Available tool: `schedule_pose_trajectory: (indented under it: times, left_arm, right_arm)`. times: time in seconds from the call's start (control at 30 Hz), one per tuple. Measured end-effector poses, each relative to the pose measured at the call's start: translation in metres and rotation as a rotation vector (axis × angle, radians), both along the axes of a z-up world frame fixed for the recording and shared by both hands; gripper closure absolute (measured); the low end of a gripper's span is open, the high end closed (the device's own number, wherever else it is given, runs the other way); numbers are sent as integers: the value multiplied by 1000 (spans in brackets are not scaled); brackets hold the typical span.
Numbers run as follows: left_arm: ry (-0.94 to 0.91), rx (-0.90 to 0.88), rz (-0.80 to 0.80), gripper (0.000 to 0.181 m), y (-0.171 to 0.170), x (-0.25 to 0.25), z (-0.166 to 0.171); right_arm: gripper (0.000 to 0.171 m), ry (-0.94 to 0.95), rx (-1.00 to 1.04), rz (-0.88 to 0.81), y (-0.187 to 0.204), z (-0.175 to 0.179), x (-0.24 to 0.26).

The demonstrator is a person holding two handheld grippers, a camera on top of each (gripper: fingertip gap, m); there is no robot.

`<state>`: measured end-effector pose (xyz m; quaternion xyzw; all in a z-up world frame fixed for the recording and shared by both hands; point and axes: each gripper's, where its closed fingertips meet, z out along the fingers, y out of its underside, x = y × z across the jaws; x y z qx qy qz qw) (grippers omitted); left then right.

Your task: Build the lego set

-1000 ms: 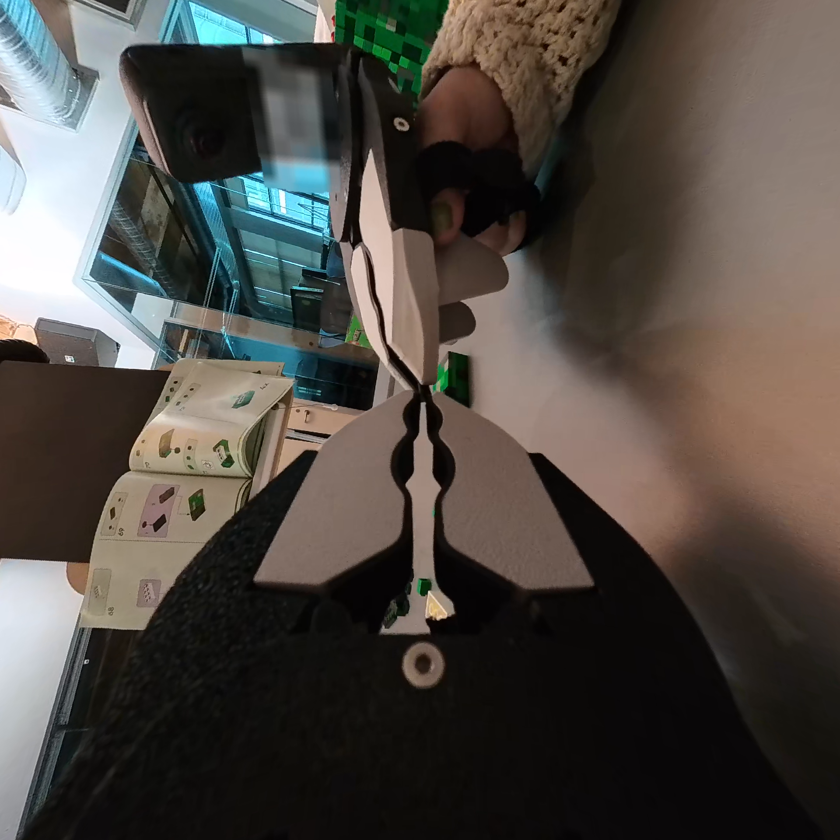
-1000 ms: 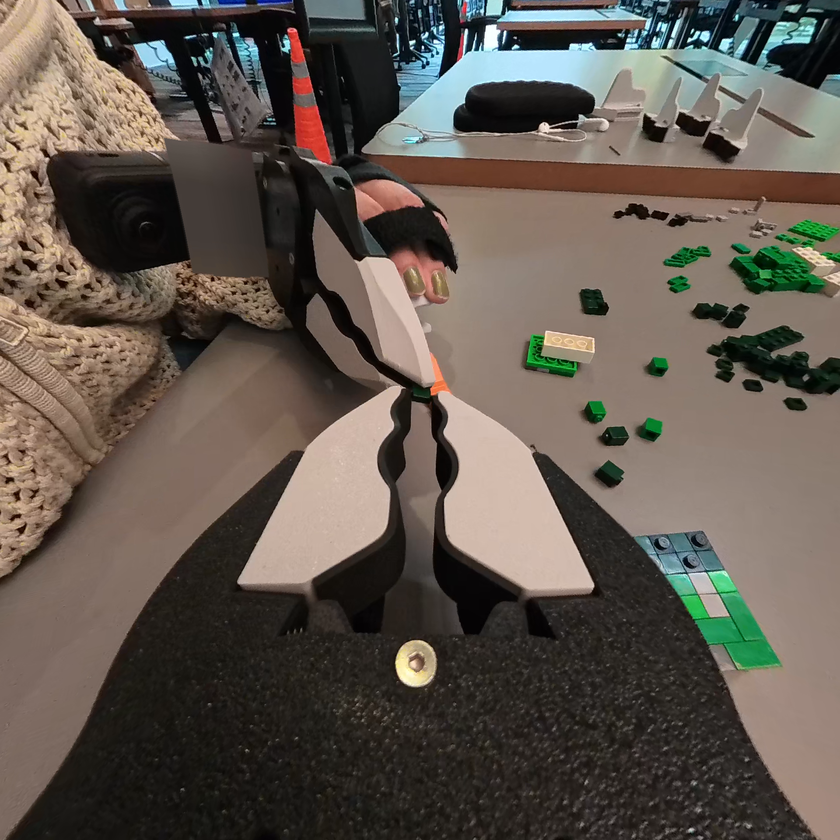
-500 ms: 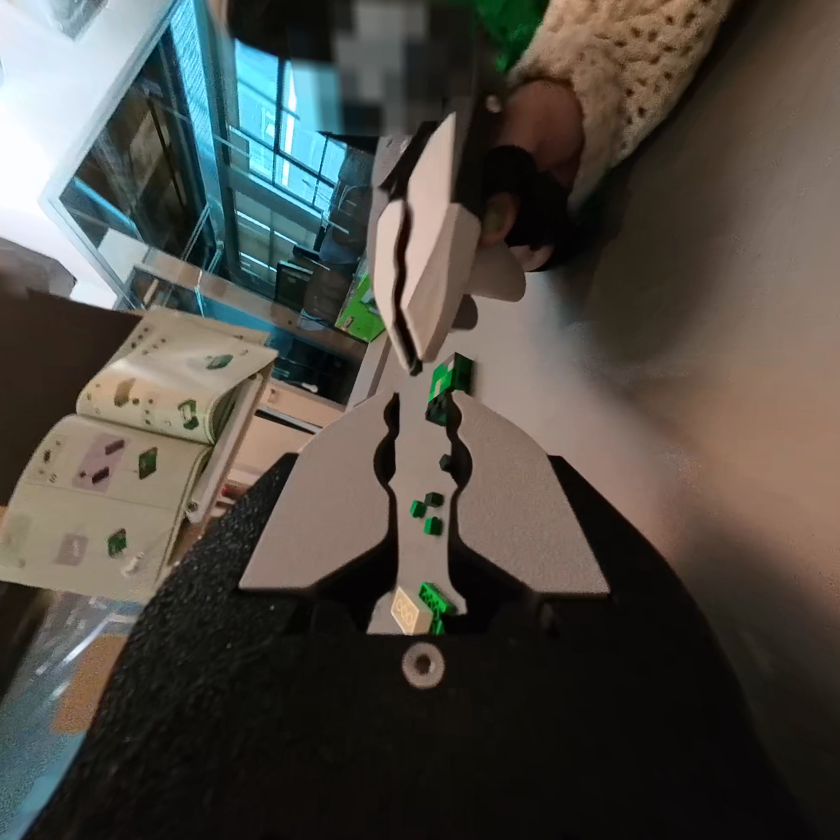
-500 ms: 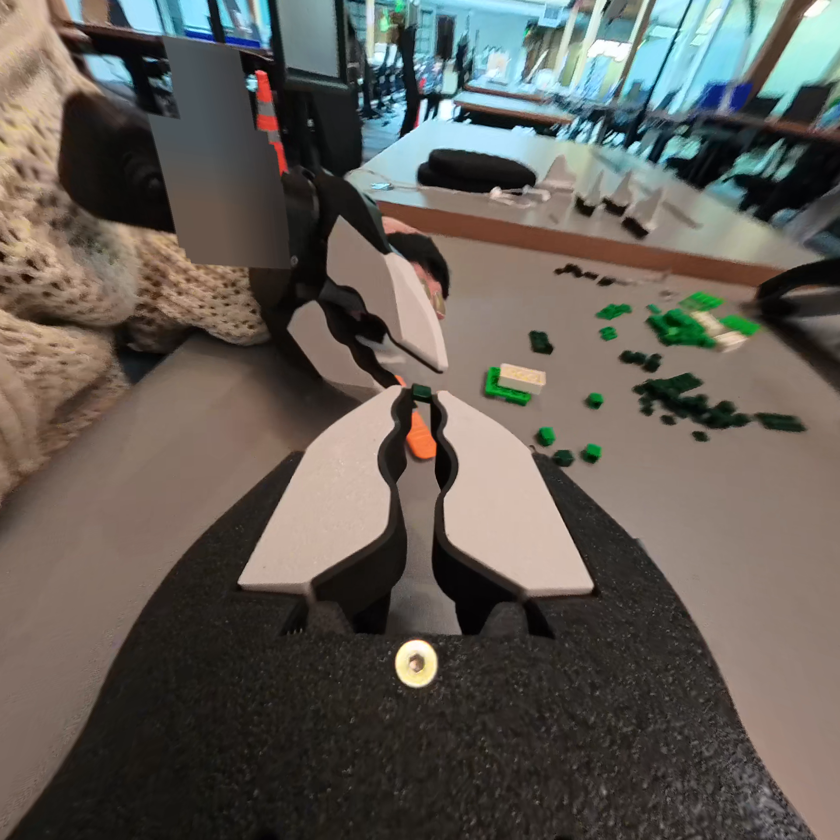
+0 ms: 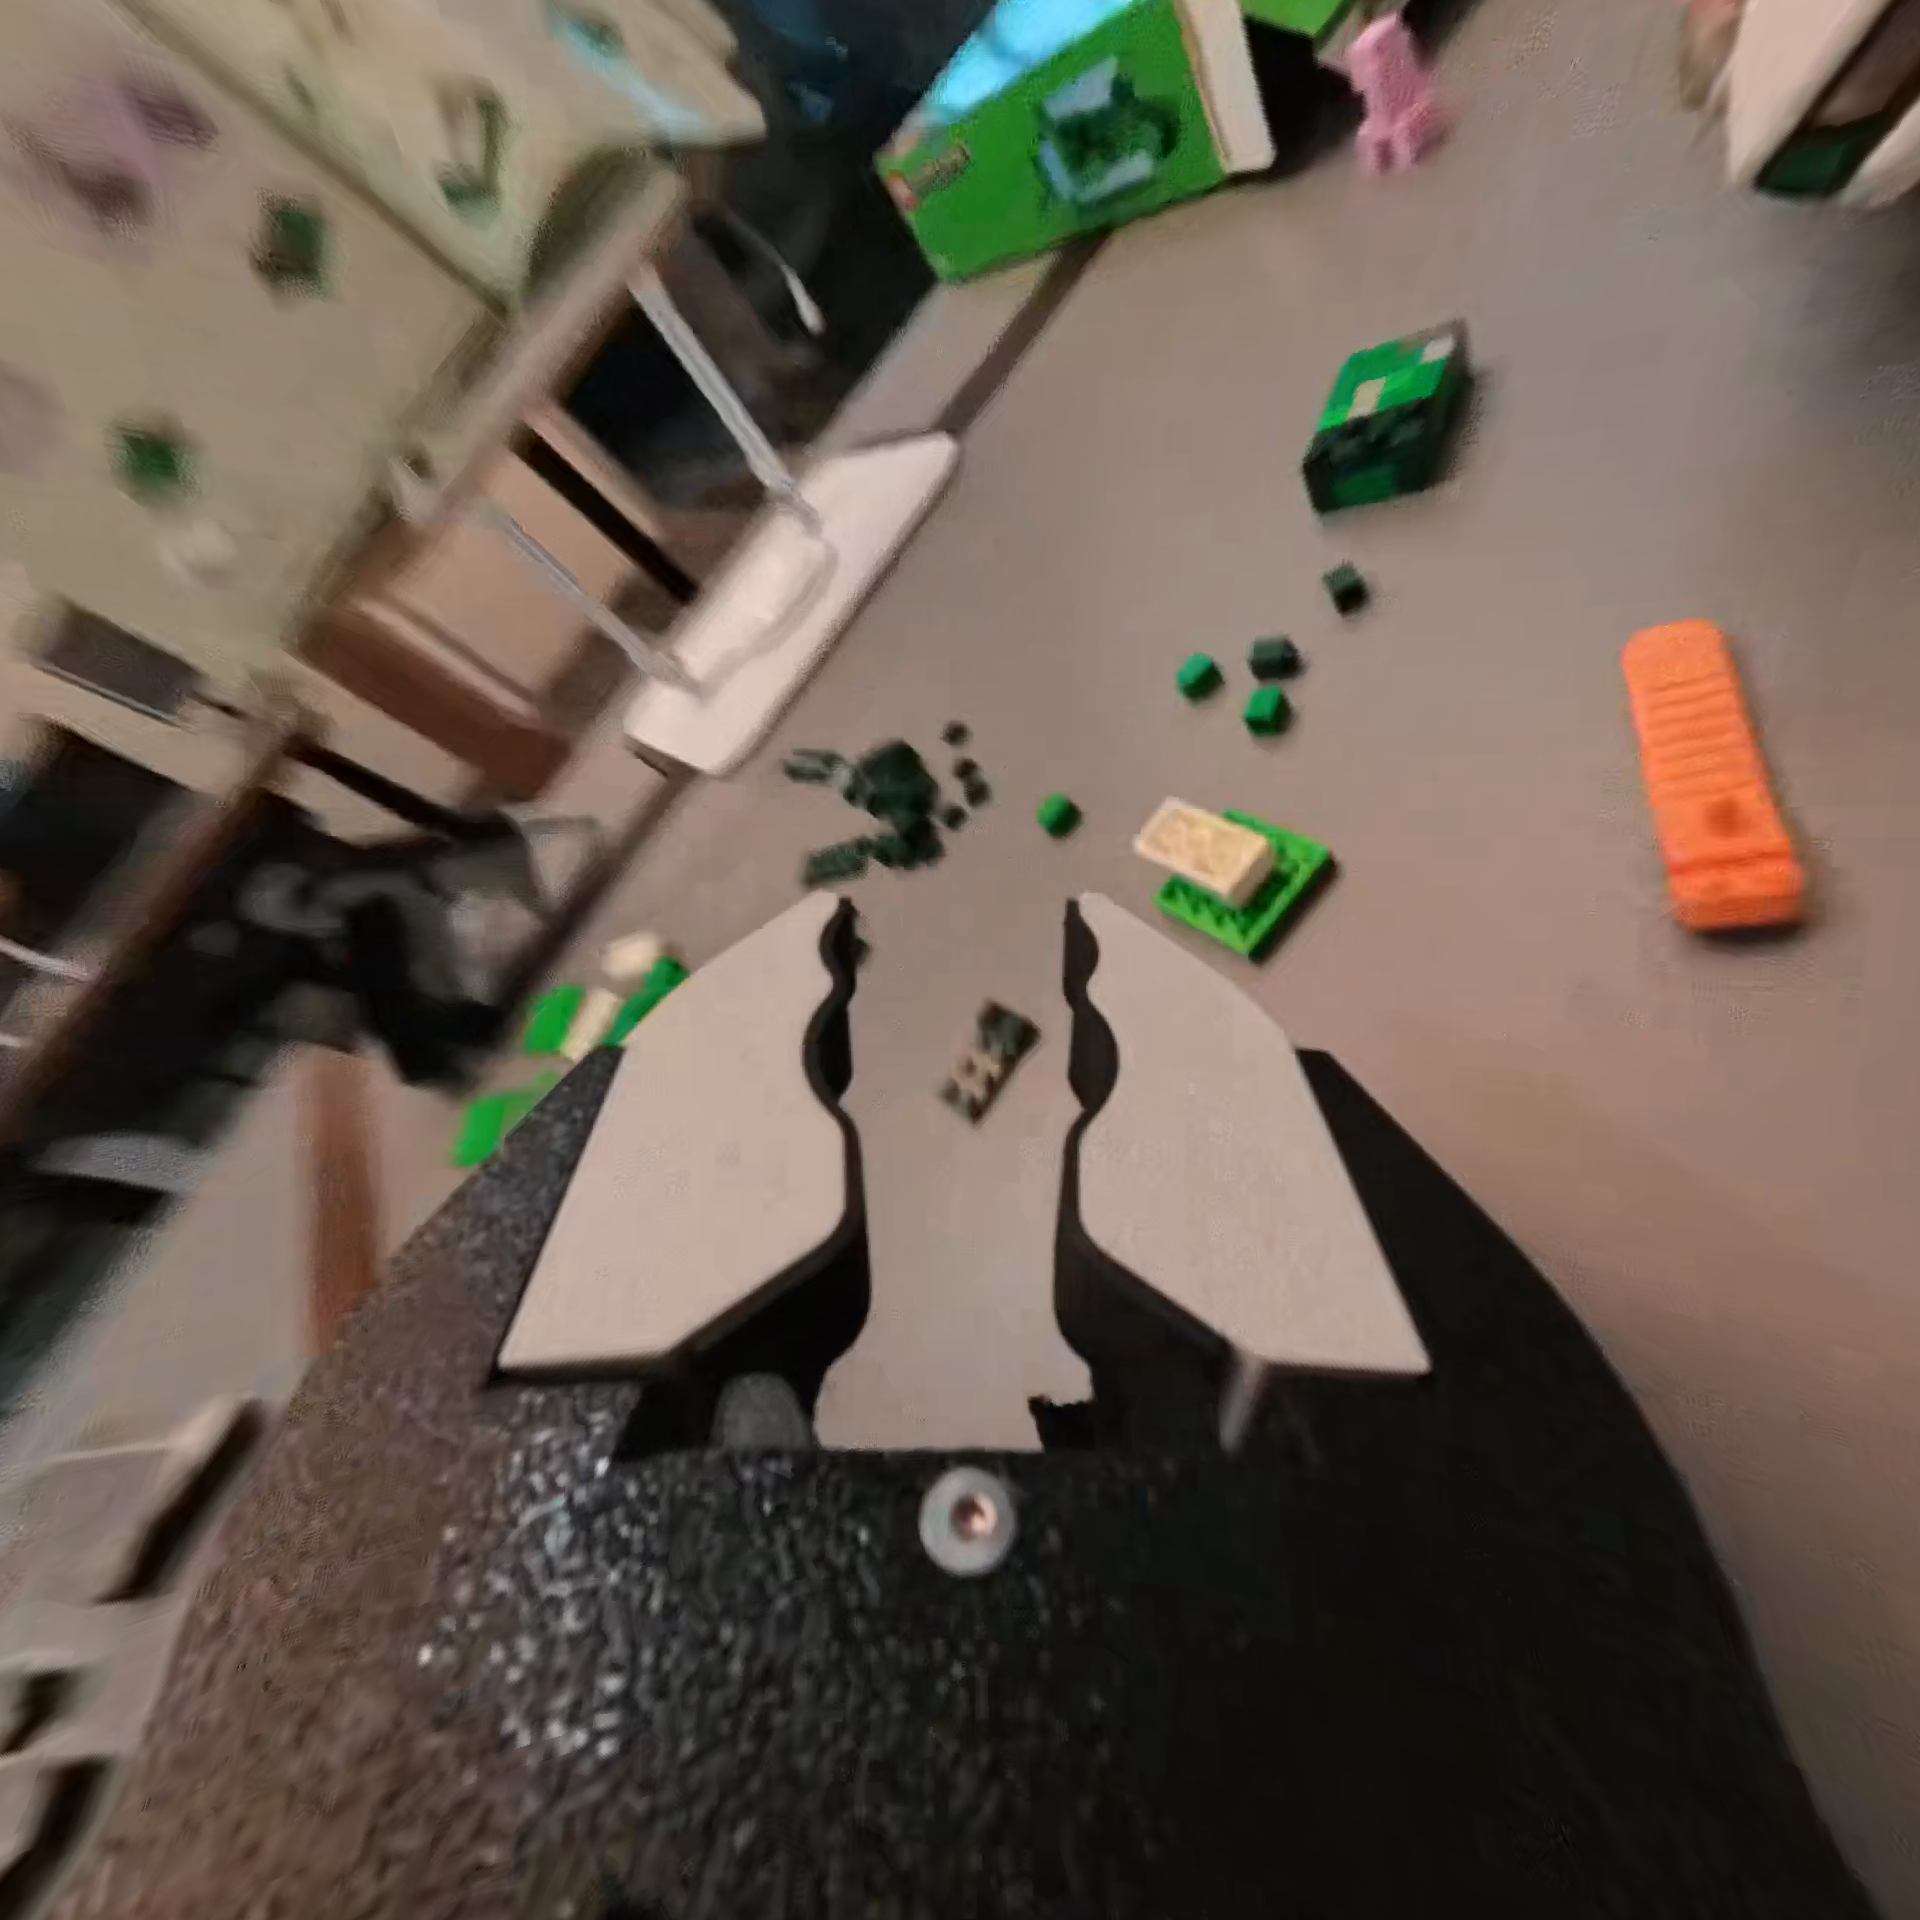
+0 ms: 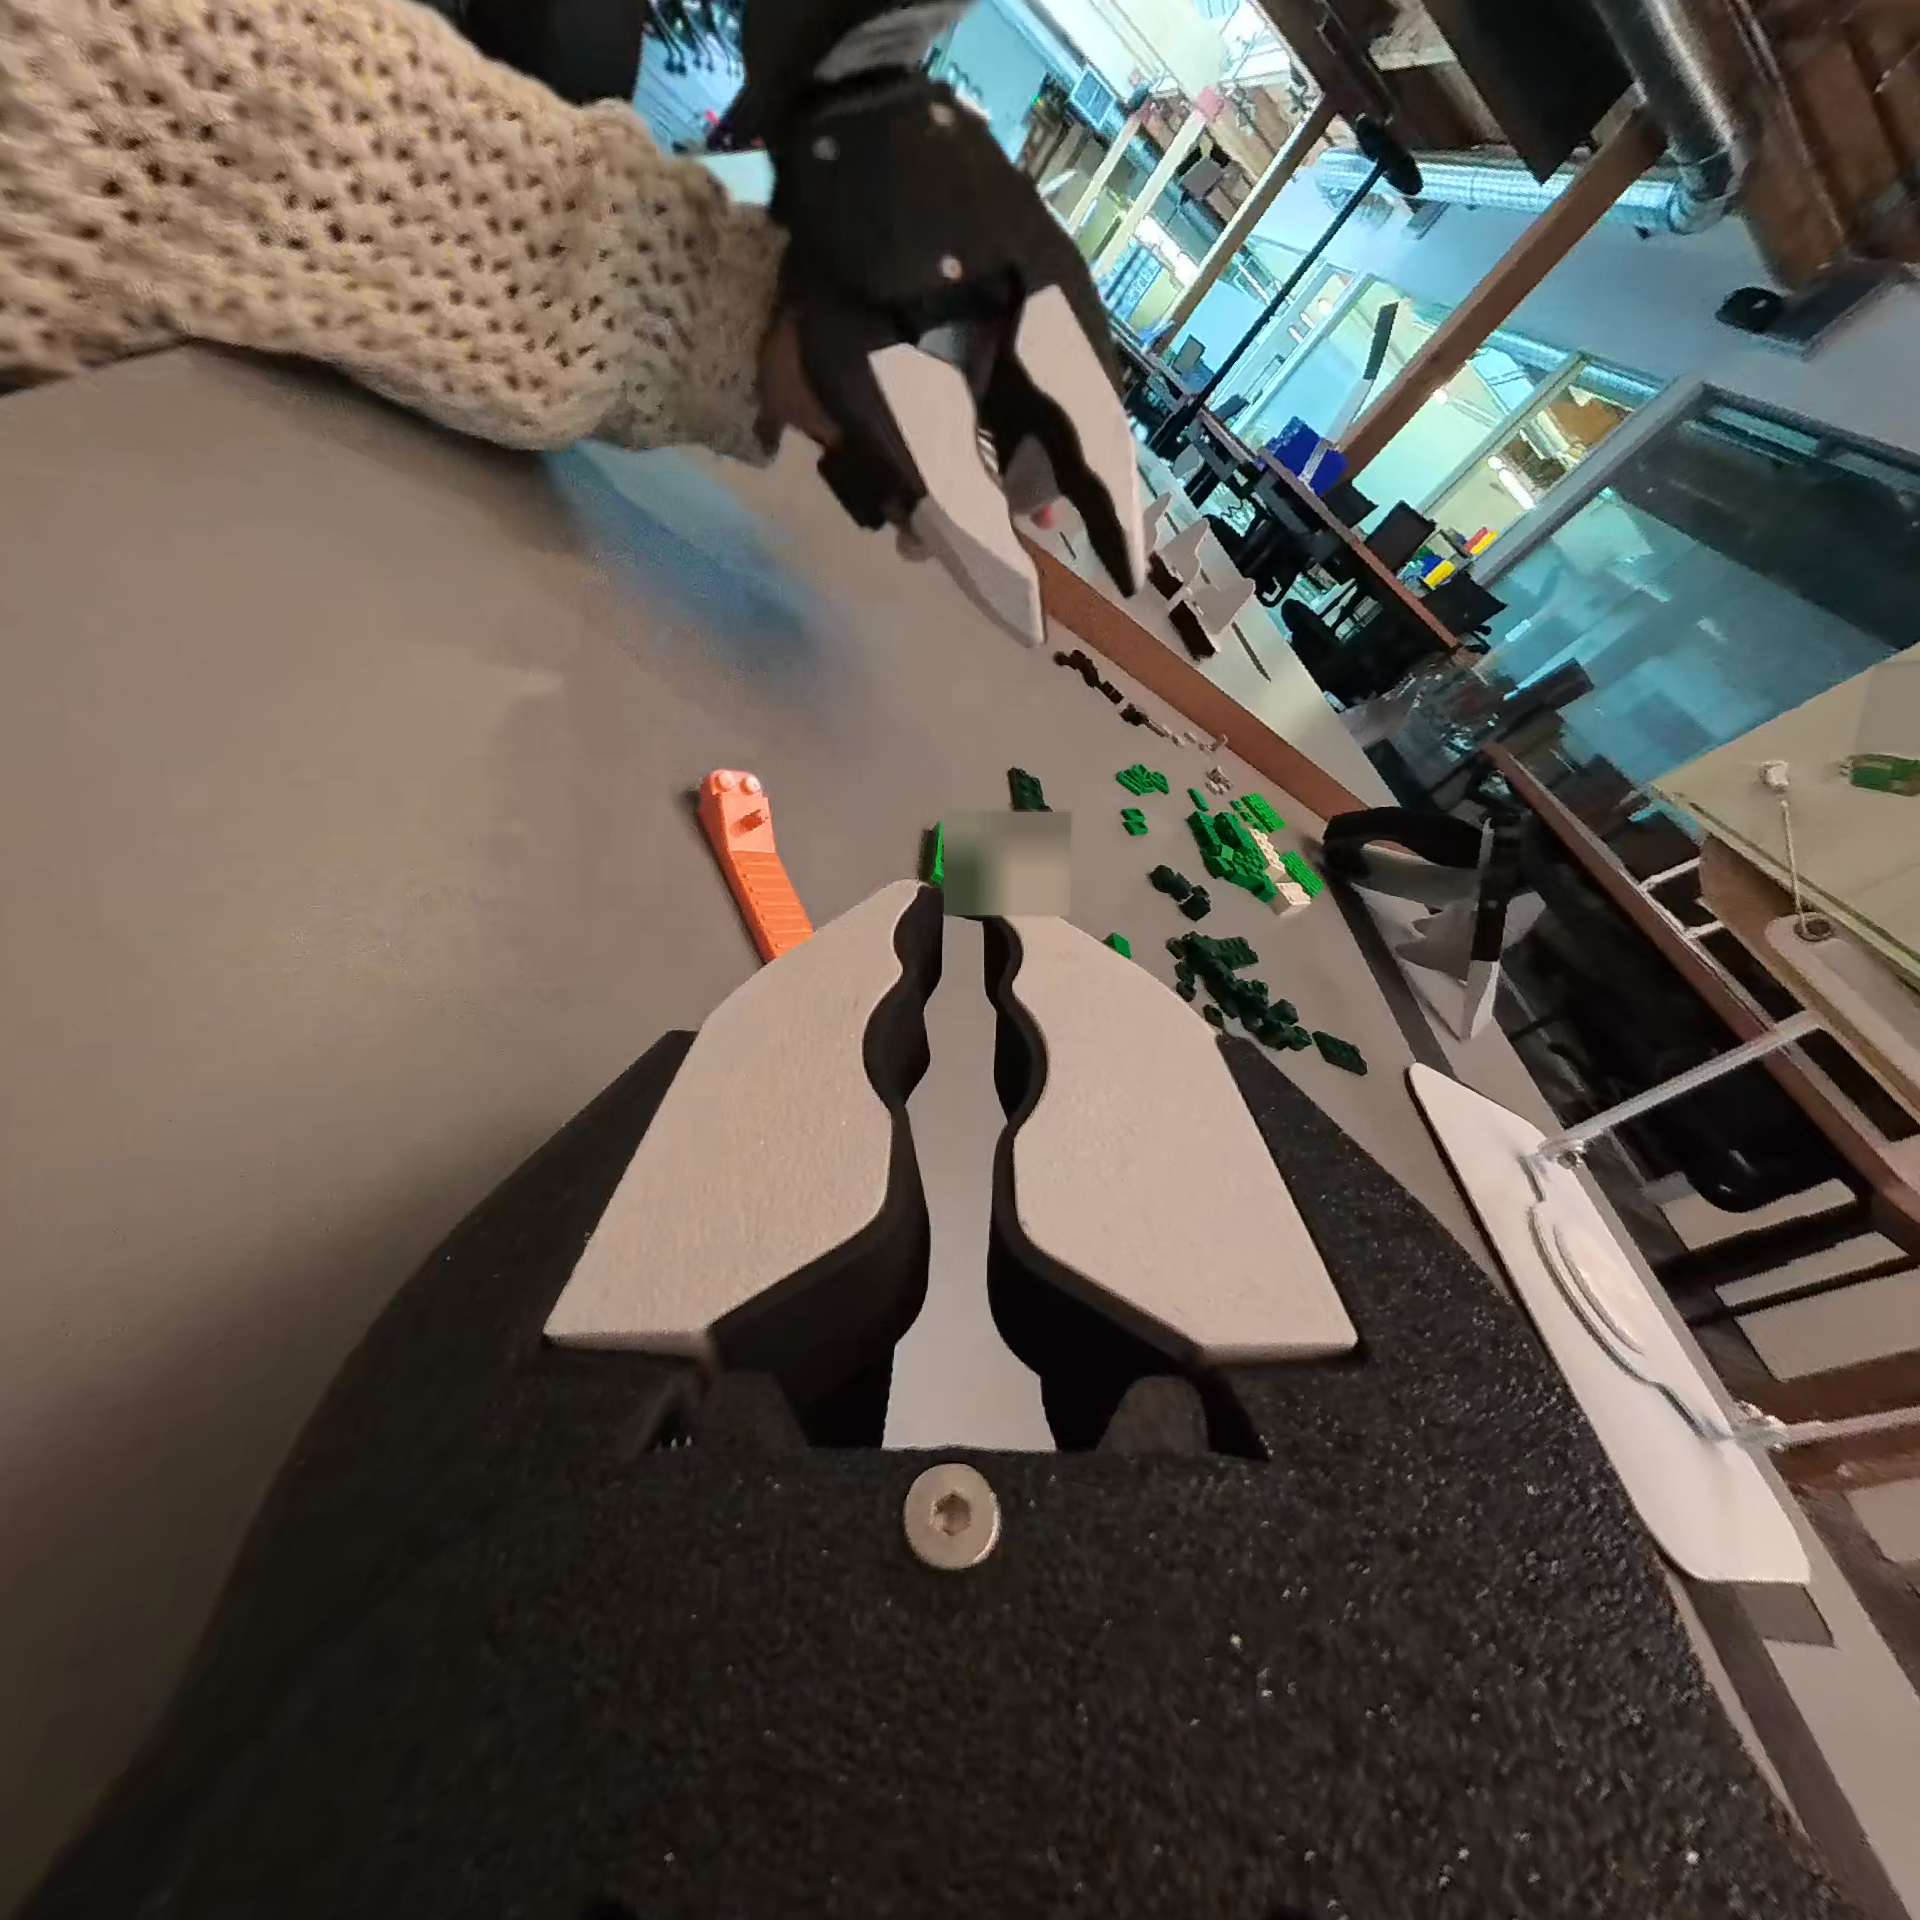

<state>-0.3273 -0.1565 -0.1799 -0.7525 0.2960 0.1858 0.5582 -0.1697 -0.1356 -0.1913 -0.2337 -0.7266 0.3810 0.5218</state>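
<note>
My left gripper [image 5: 961,914] is open and empty, low over the grey table [image 5: 1455,1091]. A small dark green plate [image 5: 987,1060] lies on the table between its fingers. A green plate with a cream brick [image 5: 1242,878] on it lies just ahead to the right. My right gripper [image 6: 961,914] has its jaws a narrow gap apart; a blurred patch covers the tips, where a small dark green piece sat a moment ago. The left gripper [image 6: 1081,603] also shows open in the right wrist view, raised above the table.
An orange brick separator [image 5: 1709,774] lies at the right. A green cube build [image 5: 1387,431] and the set's green box [image 5: 1070,135] sit farther back. Loose dark green pieces [image 5: 894,800] lie ahead. The instruction booklet [image 5: 208,260] stands on a clear stand with a white base [image 5: 790,603]. There is about 15 cm between the tips of the two grippers. The right tips stand about 9 cm off the orange brick separator [image 5: 1709,774]. It turns up in the right wrist view [image 6: 761,862] as well.
The two grippers have parted. My left gripper opened wide and swung down toward the loose pieces. My right gripper kept its narrow gap and tilted away.
</note>
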Motion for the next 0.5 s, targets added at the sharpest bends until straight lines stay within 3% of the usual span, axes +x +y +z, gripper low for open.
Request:
schedule_pose_trajectory:
  times: [0.07, 0.2, 0.37, 0.5]
  left_arm:
    - [-132, -175, -46, 143, -8, -18, -16]
    - [-104, -413, -91, 140, -11, -44, -49]
    - [-38, -503, -166, 144, 2, -56, -67]
    - [-128, -511, -239, 146, 9, -53, -71]
  right_arm:
    - [164, -13, -15, 3, 0, -1, -1]
    - [164, -27, -34, 11, 0, -3, -2]
    - [164, -37, -38, 24, -1, -4, -1]
    - [164, -42, -41, 26, -1, -5, -2]
